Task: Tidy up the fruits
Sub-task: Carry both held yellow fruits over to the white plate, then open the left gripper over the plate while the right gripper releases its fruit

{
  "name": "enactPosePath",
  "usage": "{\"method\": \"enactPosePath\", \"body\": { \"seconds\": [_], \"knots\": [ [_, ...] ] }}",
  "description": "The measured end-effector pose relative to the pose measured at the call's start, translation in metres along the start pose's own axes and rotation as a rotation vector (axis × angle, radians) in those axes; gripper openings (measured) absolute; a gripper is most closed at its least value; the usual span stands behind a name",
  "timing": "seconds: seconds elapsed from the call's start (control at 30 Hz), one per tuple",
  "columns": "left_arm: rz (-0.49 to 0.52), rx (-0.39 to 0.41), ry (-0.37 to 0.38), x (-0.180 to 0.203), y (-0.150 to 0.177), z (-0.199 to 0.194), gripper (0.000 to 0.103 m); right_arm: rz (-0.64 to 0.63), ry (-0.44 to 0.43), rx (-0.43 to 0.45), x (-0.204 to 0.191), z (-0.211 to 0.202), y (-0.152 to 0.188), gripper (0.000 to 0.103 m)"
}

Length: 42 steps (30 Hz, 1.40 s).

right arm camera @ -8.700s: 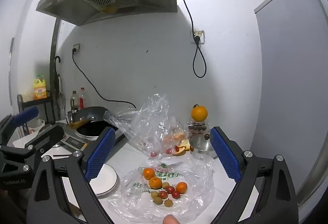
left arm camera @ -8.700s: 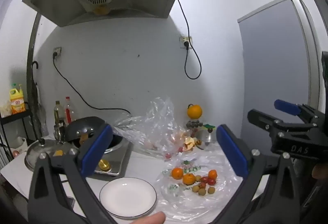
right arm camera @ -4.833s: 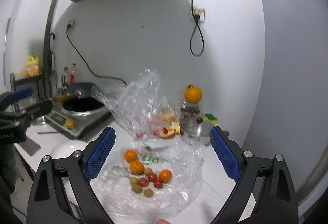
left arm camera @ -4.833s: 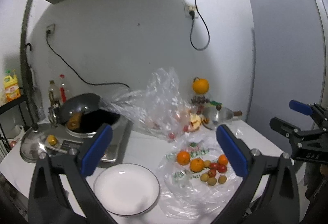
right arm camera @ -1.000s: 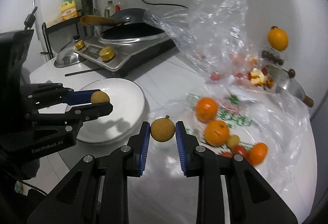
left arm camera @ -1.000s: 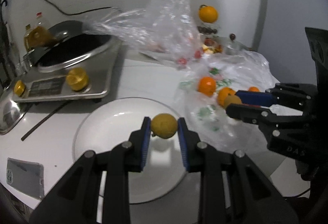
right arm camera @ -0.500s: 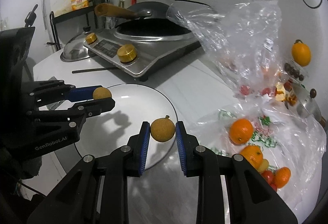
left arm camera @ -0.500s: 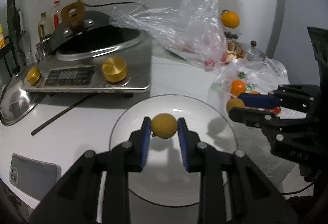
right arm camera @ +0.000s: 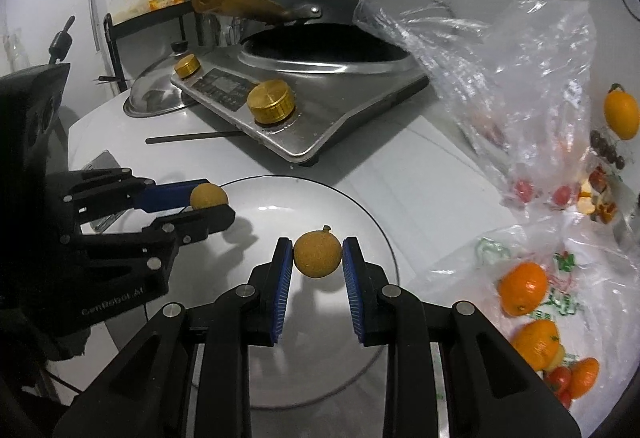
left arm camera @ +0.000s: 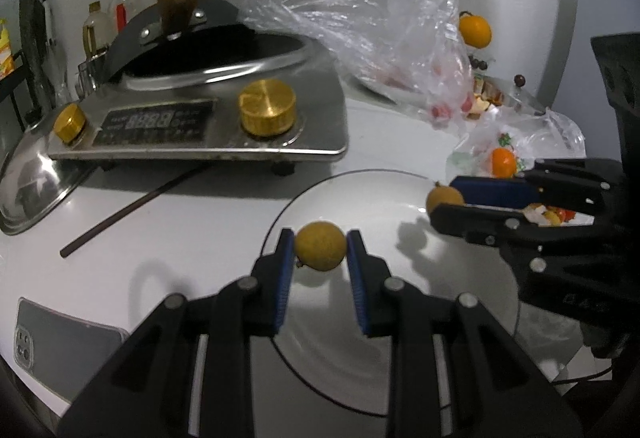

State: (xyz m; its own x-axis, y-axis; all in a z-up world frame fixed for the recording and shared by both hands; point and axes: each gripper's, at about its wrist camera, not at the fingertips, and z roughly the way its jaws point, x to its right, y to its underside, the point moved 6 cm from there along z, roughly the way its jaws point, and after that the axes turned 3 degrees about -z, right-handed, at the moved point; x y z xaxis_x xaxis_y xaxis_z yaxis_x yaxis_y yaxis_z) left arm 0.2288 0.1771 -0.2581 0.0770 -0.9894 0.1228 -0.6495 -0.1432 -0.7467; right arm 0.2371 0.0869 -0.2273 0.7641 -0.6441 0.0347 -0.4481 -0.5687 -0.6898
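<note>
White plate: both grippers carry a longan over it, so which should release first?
Probably the right gripper: its longan hangs over the middle of the white plate. The left gripper holds its longan nearer the plate's rim, so that fruit could roll off.

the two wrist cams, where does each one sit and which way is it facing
Left wrist: sits on the left gripper, looking forward and down at the white plate; its own fingers hold a longan, with the right gripper at right.
Right wrist: sits on the right gripper, looking down at the same plate; its fingers hold another longan, with the left gripper at left.
Shared: plate, stove, oranges, both grippers.
</note>
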Motion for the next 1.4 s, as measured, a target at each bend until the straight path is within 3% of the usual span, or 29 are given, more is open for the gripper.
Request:
{"method": "enactPosePath", "body": {
  "seconds": [0.43,0.73,1.0,1.13,1.4],
  "knots": [
    [-0.028,-0.035,0.026,-0.009,0.004,0.019,0.028,0.032,-0.05,-0.049,-0.009,0.046,-0.009,0.028],
    [-0.044,-0.039,0.043,-0.012,0.005,0.016,0.03,0.04,-0.052,-0.056,-0.01,0.053,-0.012,0.028],
    [-0.034,-0.02,0.027,-0.01,0.005,0.001,0.033,0.065,-0.031,-0.025,-0.001,0.036,-0.014,0.029],
    [-0.035,0.006,0.012,-0.005,0.002,-0.01,0.054,0.076,-0.012,-0.002,0.006,0.018,-0.01,0.029],
    [-0.016,0.034,0.002,0.014,-0.003,-0.027,0.054,0.084,0.023,0.036,0.019,-0.017,0.002,0.029]
  ]
}}
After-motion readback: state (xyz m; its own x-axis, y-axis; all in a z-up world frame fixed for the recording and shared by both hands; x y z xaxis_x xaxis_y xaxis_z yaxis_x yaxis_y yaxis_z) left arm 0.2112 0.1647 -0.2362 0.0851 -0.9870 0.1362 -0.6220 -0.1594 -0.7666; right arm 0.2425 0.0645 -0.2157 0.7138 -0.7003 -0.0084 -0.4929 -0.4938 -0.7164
